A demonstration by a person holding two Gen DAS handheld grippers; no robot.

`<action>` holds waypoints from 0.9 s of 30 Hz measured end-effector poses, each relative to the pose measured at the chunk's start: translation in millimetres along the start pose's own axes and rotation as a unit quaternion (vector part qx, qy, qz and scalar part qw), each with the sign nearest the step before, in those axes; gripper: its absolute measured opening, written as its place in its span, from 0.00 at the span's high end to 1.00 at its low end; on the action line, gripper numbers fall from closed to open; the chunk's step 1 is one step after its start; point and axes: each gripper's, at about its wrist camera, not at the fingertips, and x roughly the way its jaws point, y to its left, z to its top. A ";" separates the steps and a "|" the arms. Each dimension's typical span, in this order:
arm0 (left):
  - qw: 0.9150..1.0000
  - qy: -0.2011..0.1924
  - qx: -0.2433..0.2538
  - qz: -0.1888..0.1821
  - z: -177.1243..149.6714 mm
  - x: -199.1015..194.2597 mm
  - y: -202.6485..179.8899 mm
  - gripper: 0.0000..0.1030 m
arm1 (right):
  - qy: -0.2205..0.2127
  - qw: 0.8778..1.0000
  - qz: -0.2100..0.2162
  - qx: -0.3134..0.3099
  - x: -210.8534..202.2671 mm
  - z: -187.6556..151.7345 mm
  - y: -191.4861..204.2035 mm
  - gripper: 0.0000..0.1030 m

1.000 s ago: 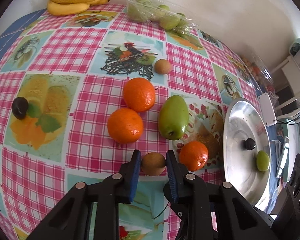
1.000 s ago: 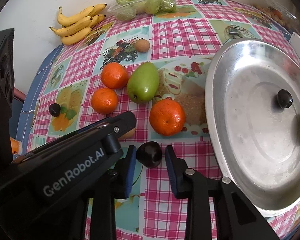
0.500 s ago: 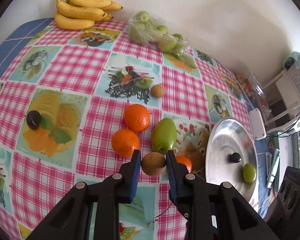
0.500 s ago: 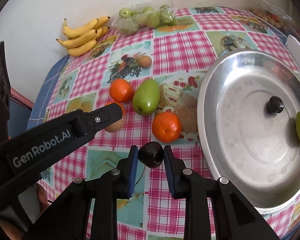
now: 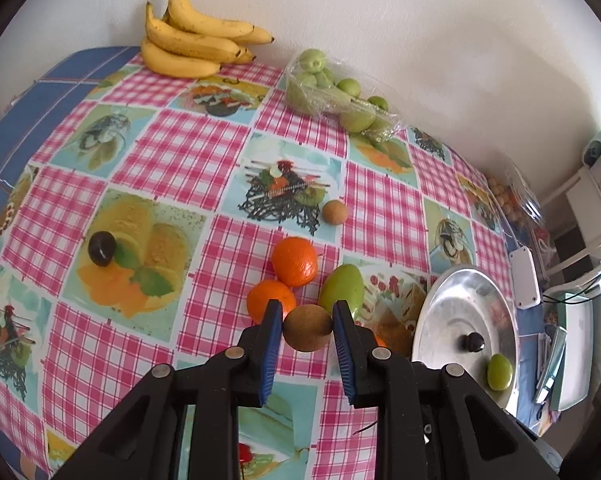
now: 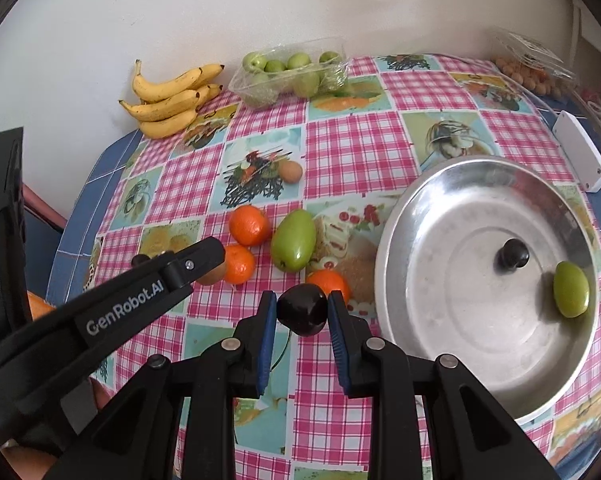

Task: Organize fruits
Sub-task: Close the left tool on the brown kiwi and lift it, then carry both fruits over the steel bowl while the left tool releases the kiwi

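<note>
While a brown kiwi (image 5: 307, 327) is clamped by the left gripper (image 5: 307, 330), a dark plum (image 6: 302, 309) is clamped by the right gripper (image 6: 302, 314) beside the metal dish (image 6: 416, 216).

oranges (image 6: 327, 282) and mango (image 6: 293, 245) crowd tray's (image 6: 396, 240) left rim.

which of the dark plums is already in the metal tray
The dark plum near the tray's middle, beside a green fruit. Another is held in the right tool; a third lies on the tablecloth.
</note>
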 end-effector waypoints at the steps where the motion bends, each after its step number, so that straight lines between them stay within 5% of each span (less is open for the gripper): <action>1: 1.000 -0.003 0.002 0.002 0.8 -0.5 -2.9 0.73 | -0.001 1.000 -0.002 0.002 -1.0 1.8 -2.6 0.74; 13: 0.999 0.005 0.035 -0.009 -10.8 5.9 -47.1 0.73 | 0.003 0.997 -0.035 0.068 -15.2 9.1 -64.0 0.74; 27: 0.990 0.038 0.134 -0.030 -51.3 20.8 -124.4 0.73 | 0.036 0.985 -0.075 0.151 -16.2 -7.2 -149.2 0.73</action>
